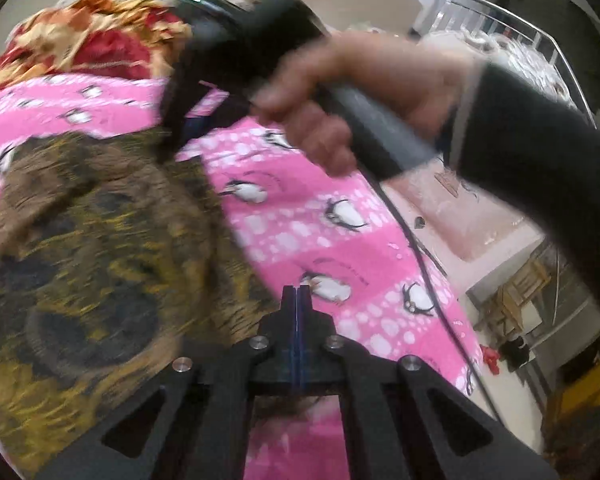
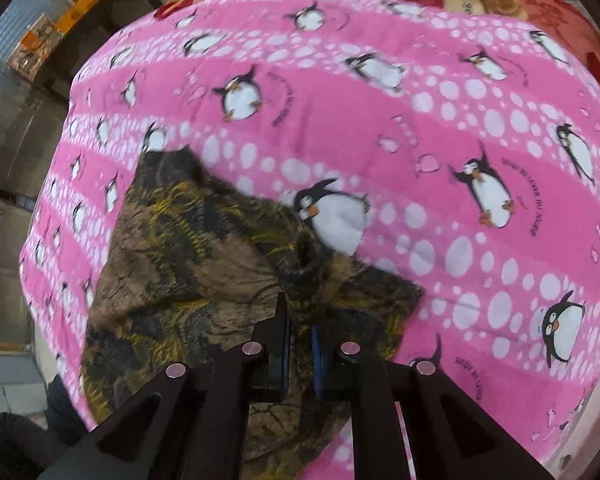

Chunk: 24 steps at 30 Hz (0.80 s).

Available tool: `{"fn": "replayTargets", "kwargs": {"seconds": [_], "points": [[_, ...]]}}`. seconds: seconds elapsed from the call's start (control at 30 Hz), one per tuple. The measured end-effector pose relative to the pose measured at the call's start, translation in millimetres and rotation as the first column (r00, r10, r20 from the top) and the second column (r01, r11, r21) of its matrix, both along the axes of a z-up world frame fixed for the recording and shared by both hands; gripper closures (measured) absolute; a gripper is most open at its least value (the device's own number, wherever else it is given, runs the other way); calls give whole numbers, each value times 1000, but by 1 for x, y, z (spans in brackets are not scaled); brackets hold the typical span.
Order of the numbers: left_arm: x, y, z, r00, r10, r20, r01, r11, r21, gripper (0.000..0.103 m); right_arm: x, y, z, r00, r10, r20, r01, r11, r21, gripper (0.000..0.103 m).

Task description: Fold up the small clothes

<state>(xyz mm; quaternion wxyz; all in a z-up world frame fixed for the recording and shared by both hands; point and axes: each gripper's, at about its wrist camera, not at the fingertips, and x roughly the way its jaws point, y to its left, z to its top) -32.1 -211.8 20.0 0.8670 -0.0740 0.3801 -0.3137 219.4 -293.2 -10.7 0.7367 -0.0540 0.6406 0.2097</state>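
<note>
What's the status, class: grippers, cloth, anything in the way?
Left gripper shut, nothing visibly between its fingers. Right gripper shut on the brown cloth, bunched on the pink blanket. Nothing in the way.

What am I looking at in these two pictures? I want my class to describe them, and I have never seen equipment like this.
A person holds a hand-held gripper in each hand; a camera on each looks forward along its jaws.

The left camera shows its own left gripper, jaws shut with nothing visible between them, and across the bed the person's hand holding the right gripper.

The right camera looks almost straight down: the right gripper's jaws are shut on a fold of the brown and yellow cloth.

That small cloth lies on a pink penguin blanket covering the bed. A red and gold cover lies beyond.
</note>
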Motion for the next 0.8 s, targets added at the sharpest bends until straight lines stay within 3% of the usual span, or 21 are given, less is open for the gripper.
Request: {"fn": "replayTargets", "kwargs": {"seconds": [0.1, 0.17, 0.2, 0.3, 0.4, 0.47, 0.5, 0.53, 0.57, 0.63, 0.73, 0.8], "points": [[-10, 48, 12, 997, 79, -3, -79, 997, 26, 95, -4, -14, 1, 994, -95, 50, 95, 995, 1, 75], [-17, 82, 23, 988, 146, 38, -148, 987, 61, 89, -20, -25, 22, 980, -150, 128, 143, 987, 67, 75], [-20, 97, 27, 982, 177, 63, -182, 980, 80, 89, -37, -23, 38, 975, -138, 172, 117, 985, 129, 75], [-18, 134, 27, 962, 253, 99, -266, 953, 143, 89, -97, 5, 65, 979, 49, 200, -101, 960, 260, 69], [-3, 145, -2, 966, 257, -3, -253, 951, 175, 89, -160, 49, 59, 948, 256, 191, -290, 939, 183, 69], [-1, 138, -22, 966, 256, -44, -243, 950, 195, 89, -190, 63, 34, 927, 337, 164, -356, 928, 108, 69], [-1, 134, -29, 968, 245, -61, -228, 952, 205, 89, -198, 64, 10, 932, 337, 135, -341, 940, 12, 69], [-2, 128, -35, 971, 233, -51, -218, 953, 209, 89, -200, 55, -8, 950, 287, 119, -290, 957, 11, 68], [-3, 125, -37, 970, 240, -36, -226, 948, 222, 89, -202, 43, -7, 960, 230, 159, -245, 966, 86, 68], [0, 125, -36, 969, 241, -57, -224, 951, 213, 88, -202, 30, -6, 971, 177, 159, -199, 970, 139, 68], [10, 136, -26, 964, 247, -100, -229, 959, 166, 88, -207, 26, -3, 980, 115, 165, -142, 977, 161, 68], [17, 141, -6, 964, 262, -54, -250, 954, 163, 88, -207, 26, 8, 982, 94, 161, -120, 981, 155, 66]]}}
